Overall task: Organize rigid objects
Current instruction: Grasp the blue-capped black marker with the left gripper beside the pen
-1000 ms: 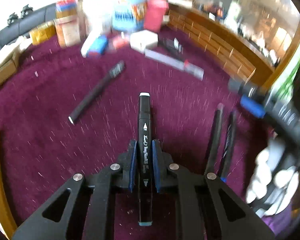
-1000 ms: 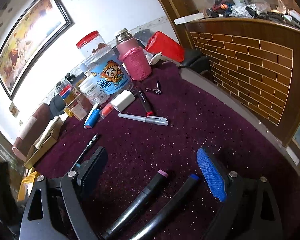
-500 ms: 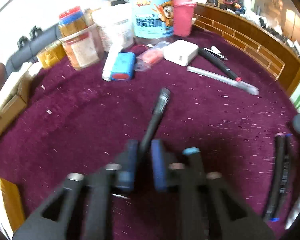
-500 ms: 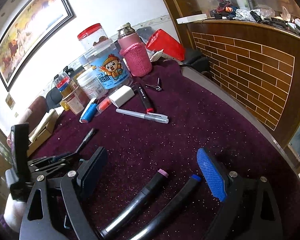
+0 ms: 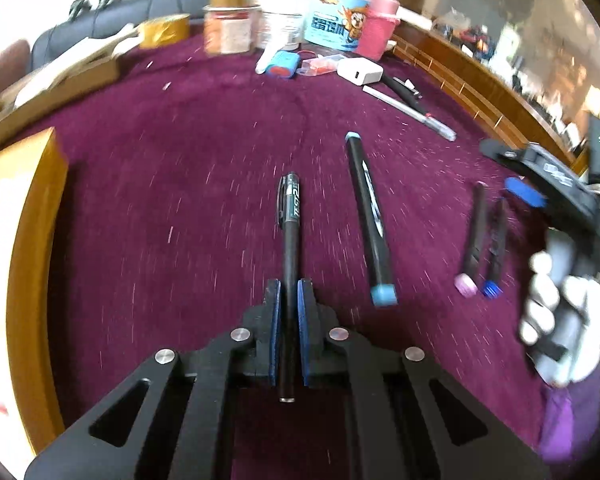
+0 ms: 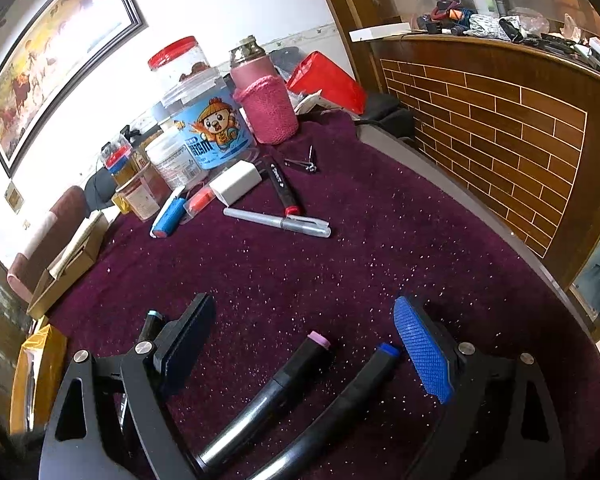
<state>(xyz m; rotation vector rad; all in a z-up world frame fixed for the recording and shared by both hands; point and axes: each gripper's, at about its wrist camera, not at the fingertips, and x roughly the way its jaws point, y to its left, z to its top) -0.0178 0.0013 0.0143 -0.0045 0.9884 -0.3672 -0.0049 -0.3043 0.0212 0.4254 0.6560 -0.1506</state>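
My left gripper point(image 5: 288, 292) is shut on a thin black pen point(image 5: 289, 236) that points away from me over the purple cloth. A thick black marker with light-blue caps point(image 5: 370, 216) lies just to its right. Further right lie a pink-capped marker point(image 5: 473, 240) and a blue-capped marker point(image 5: 496, 248), side by side. My right gripper point(image 6: 304, 344) is open and empty, and straddles the pink-capped marker point(image 6: 296, 368) and blue-capped marker point(image 6: 360, 380). It also shows in the left wrist view point(image 5: 540, 184).
At the back stand jars, a blue cartoon tub point(image 6: 208, 128) and a pink-sleeved flask point(image 6: 264, 100). In front of them lie a white charger point(image 6: 238, 182), a red-tipped black marker point(image 6: 284, 188), a silver pen point(image 6: 276, 222), nail clippers point(image 6: 304, 164) and a blue tube point(image 6: 170, 216). A wooden box point(image 5: 20, 216) stands at left.
My left gripper let go of the light-blue-capped marker, which now lies on the cloth, and has shut on the thin black pen. My right gripper stayed open over the two markers.
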